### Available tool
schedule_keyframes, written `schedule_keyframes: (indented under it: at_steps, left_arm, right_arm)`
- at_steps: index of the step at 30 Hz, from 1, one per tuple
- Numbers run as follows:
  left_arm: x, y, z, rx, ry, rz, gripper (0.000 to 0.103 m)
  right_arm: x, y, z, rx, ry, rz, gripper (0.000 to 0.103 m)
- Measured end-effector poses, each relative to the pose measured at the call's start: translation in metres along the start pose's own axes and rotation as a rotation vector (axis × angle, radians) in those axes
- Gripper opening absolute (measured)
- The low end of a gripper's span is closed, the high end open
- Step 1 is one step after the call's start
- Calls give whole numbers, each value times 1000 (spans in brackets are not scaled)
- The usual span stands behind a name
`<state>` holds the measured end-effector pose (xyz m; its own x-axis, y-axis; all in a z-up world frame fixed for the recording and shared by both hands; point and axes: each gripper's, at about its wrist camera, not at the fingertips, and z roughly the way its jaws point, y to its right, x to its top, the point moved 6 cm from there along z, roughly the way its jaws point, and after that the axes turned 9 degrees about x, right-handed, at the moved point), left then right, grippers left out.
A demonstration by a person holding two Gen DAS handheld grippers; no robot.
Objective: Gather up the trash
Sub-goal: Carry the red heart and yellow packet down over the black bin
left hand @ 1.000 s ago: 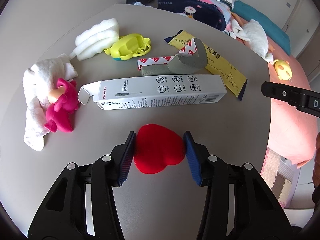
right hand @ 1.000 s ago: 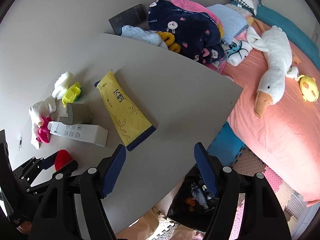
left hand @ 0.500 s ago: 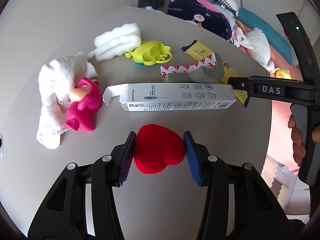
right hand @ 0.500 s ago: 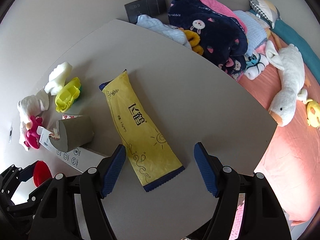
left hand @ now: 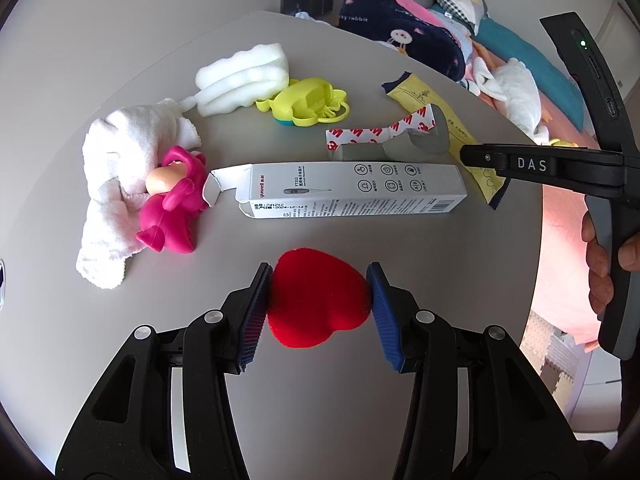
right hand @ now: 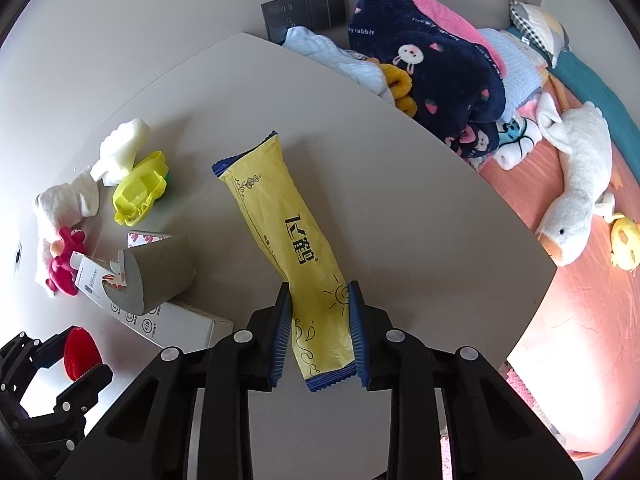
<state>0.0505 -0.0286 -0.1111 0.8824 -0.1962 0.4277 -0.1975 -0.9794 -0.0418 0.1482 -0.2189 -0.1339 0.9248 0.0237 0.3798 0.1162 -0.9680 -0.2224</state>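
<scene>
My left gripper is shut on a red heart-shaped plush, held just above the grey table. My right gripper is shut on the near end of a long yellow wrapper that lies on the table. A white thermometer box lies across the middle, with a grey foam piece with red-white tape behind it. The right gripper also shows in the left wrist view, over the wrapper's end.
A pink toy on a white cloth, white foam and a yellow plastic toy lie at the left. The table edge borders a bed with blankets and a plush goose.
My right gripper moved forward over the table to the yellow wrapper and closed its jaws on the wrapper's near end. My left gripper kept hold of the red heart and drew slightly nearer.
</scene>
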Motion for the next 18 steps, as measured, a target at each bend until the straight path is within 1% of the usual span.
schedule_keyframes:
  at_steps: [9, 18]
  left_arm:
    - [-2, 2, -13, -12, 29, 9, 48]
    - [-7, 29, -27, -43, 42, 65, 48]
  right_arm:
    - [-21, 4, -28, 9, 27, 40, 27]
    - [-55, 13, -65, 25, 56, 86, 27]
